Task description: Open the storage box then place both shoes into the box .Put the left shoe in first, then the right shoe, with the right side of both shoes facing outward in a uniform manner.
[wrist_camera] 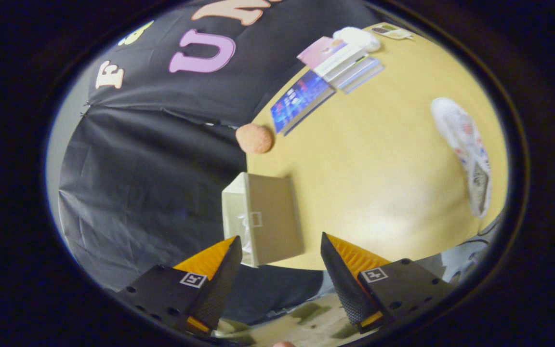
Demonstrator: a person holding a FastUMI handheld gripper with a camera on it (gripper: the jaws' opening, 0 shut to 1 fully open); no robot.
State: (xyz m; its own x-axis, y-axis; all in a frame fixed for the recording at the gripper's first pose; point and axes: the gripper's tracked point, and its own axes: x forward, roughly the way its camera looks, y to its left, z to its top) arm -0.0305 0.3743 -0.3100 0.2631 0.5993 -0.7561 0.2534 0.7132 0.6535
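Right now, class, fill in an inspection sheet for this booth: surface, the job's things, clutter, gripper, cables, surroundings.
Surface: yellow table, seen tilted, mostly bare in the middle.
Job's things: beige storage box at the table's edge just ahead of the fingers, closed; one white patterned shoe lying far off beyond the fingers.
Clutter: stack of books, orange fuzzy ball, white soft object, small card.
Gripper: gripper open, fingers apart, holding nothing.
Cables: nothing seen.
Surroundings: black cloth wall behind the table.
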